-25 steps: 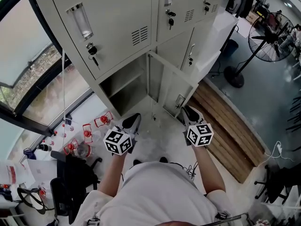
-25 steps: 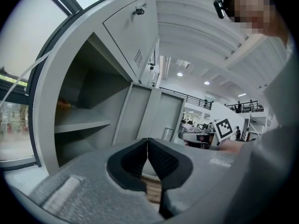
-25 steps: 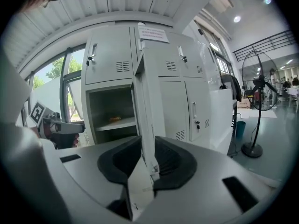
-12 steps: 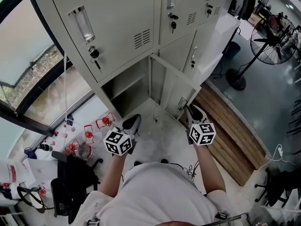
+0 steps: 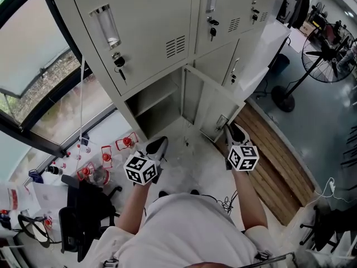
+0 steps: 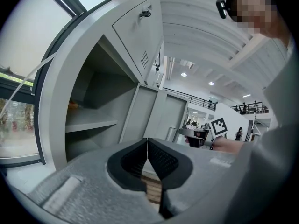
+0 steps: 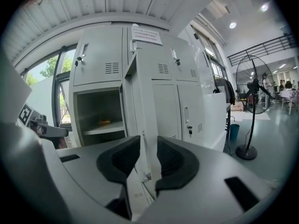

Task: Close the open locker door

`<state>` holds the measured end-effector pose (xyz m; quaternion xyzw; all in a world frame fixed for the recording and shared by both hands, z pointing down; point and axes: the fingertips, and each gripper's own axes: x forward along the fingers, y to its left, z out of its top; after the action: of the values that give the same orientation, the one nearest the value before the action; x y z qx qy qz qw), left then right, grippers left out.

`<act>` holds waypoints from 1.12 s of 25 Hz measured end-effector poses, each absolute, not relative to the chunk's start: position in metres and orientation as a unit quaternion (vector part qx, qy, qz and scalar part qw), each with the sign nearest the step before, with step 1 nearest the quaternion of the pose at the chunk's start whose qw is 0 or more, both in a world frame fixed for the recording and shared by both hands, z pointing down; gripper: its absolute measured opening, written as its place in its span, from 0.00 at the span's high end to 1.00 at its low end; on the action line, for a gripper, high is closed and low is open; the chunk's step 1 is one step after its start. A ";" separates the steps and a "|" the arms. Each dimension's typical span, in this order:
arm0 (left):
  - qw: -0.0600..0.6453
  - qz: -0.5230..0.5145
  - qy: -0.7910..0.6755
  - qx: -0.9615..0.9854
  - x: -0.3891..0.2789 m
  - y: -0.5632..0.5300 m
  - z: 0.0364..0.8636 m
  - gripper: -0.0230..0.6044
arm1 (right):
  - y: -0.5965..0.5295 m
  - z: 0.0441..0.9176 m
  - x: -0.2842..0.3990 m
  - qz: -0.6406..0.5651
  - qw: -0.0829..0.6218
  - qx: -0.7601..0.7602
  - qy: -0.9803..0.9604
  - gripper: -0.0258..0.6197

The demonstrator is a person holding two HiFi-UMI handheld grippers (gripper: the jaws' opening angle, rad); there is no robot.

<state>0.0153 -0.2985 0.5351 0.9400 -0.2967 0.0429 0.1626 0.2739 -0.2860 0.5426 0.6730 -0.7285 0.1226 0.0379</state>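
- The locker door [image 5: 213, 109] stands wide open at the centre of the head view, swung out from the lower compartment [image 5: 155, 102] towards me.
- It shows the same angle as a second ago, so it has not swung shut at all.
- The right claw [image 5: 233, 131] is at the door's free edge, just below the latch [image 5: 222, 121].
- In the right gripper view the door's edge runs upright between the two jaws.
- The right claw's jaws have just been opening. I read it as released: the edge is between the pads but not pinched.
- The right claw's marker cube [image 5: 242, 156] sits slightly further right in the frame than a second ago, and the door edge has shifted with it, so I put this down to my head turning.
- The left claw [image 5: 157, 146] is clenched on nothing, its pads meeting in the left gripper view. It hangs at lower centre-left, well apart from the door.
- The left claw is in much the same spot in the frame as before.
- The whole locker bank [image 5: 150, 21] has slid a little right and down in the head view.
- A small orange thing [image 7: 104, 122] lies on the shelf [image 7: 100, 129] inside the compartment.
- A fan [image 5: 329, 41] stands at the upper right and wooden boards [image 5: 273, 149] lie on the floor right of the door.
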 end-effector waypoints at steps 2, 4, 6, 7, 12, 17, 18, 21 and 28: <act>0.163 0.043 -0.299 0.939 0.014 -0.297 0.536 0.94 | -0.287 0.543 0.277 0.123 0.038 0.674 -0.727 0.81; 0.164 0.043 -0.301 0.938 0.011 -0.295 0.536 0.94 | -0.288 0.543 0.279 0.122 0.039 0.677 -0.725 0.81; 0.164 0.043 -0.303 0.938 0.009 -0.293 0.537 0.94 | -0.290 0.543 0.283 0.120 0.039 0.679 -0.723 0.81; 0.164 0.042 -0.305 0.937 0.008 -0.292 0.536 0.94 | -0.291 0.542 0.285 0.119 0.040 0.679 -0.723 0.81; 0.167 0.040 -0.313 0.934 0.000 -0.286 0.538 0.94 | -0.296 0.538 0.286 0.112 0.048 0.674 -0.728 0.81; 0.171 0.039 -0.320 0.931 -0.008 -0.281 0.541 0.94 | -0.297 0.538 0.283 0.110 0.056 0.671 -0.731 0.81; 0.171 0.039 -0.321 0.931 -0.009 -0.280 0.541 0.94 | -0.297 0.538 0.281 0.110 0.057 0.671 -0.731 0.81; 0.172 0.037 -0.325 0.929 -0.014 -0.278 0.542 0.94 | -0.293 0.537 0.275 0.109 0.060 0.668 -0.734 0.81; 0.177 0.036 -0.321 0.930 -0.014 -0.270 0.544 0.94 | -0.280 0.536 0.248 0.105 0.068 0.649 -0.750 0.81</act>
<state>-0.0143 -0.2699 0.5444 0.9299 -0.3207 0.0360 0.1765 0.2482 -0.2804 0.5362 0.6492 -0.7502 0.1052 0.0683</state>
